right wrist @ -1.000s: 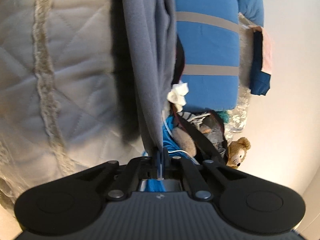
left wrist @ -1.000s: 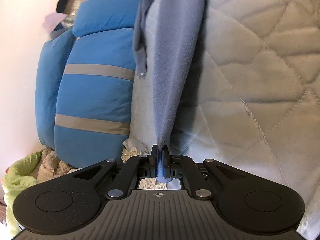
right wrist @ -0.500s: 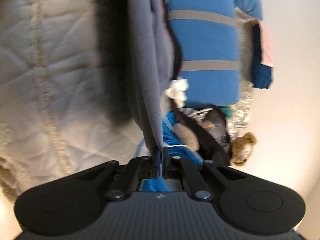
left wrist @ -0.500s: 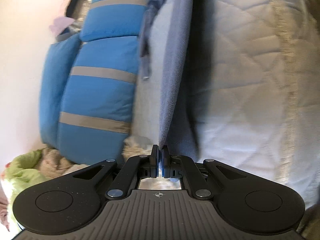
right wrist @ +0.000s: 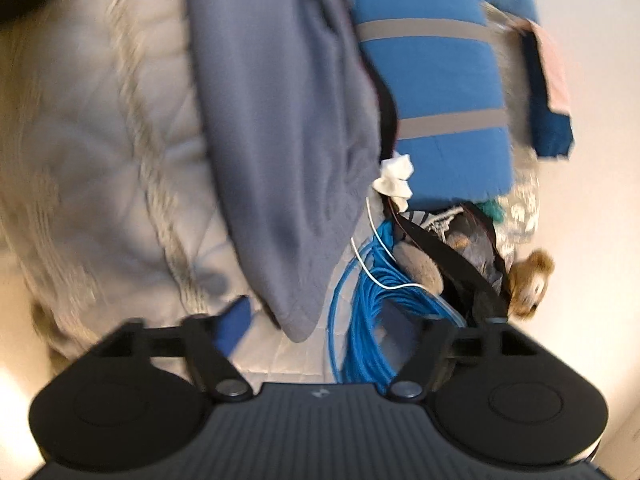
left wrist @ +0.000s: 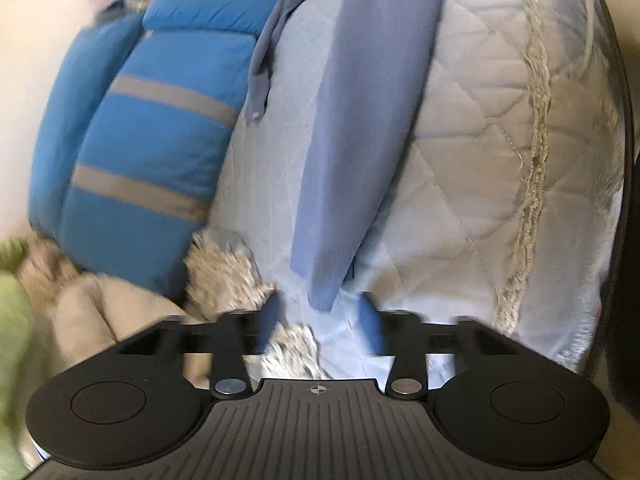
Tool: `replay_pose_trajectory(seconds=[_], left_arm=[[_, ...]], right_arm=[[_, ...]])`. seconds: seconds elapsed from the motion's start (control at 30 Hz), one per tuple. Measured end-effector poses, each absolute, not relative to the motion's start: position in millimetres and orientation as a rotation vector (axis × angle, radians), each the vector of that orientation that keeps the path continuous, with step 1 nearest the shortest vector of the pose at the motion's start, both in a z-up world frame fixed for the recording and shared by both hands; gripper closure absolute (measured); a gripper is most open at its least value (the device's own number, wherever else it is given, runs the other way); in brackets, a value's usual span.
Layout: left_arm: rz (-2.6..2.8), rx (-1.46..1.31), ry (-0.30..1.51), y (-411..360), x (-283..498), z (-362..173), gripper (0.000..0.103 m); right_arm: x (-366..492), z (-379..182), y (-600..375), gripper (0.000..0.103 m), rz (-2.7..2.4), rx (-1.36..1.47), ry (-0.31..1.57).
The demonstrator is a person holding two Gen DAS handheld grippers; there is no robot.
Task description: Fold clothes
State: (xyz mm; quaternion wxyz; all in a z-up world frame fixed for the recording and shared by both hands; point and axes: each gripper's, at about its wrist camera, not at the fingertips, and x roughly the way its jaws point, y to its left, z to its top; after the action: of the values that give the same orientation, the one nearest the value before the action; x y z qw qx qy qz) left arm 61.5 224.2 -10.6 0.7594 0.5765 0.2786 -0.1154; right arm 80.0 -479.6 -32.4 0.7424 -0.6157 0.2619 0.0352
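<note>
Bed covered by white quilted bedspread (left wrist: 500,152). Grey-blue garment (left wrist: 360,140) lies stretched along it. Blue grey-striped duvet (left wrist: 160,140), blue cable coil (right wrist: 368,300) and teddy bear (right wrist: 528,284) beside.

A grey-blue garment (left wrist: 360,128) is seen against a pale quilt (left wrist: 480,152) stitched in diamonds. A bright blue cushion (left wrist: 152,128) is crossed by grey stripes. A blue cable coil (right wrist: 368,304) and a brown plush bear (right wrist: 528,284) are shown beside black straps.
</note>
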Motion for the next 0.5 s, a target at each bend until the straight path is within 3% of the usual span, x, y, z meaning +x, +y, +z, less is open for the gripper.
replay_pose_trajectory(seconds=[0.1,0.3,0.5], left_arm=[[-0.291,1.073,0.644,238.7,67.2,10.3,0.05],[-0.233,0.602,0.65,261.3,99.1,50.6,0.05],[-0.081,0.222,0.754,286.6,141.9,52.6,0.05]], right_arm=[[75.6,-14.2,-471.1,0.0,0.096,-1.237,0.578],[71.9,13.9,-430.0,0.0,0.189,-1.024,0.561],[75.1,29.4,-369.1,0.0,0.259,-0.84,0.484]])
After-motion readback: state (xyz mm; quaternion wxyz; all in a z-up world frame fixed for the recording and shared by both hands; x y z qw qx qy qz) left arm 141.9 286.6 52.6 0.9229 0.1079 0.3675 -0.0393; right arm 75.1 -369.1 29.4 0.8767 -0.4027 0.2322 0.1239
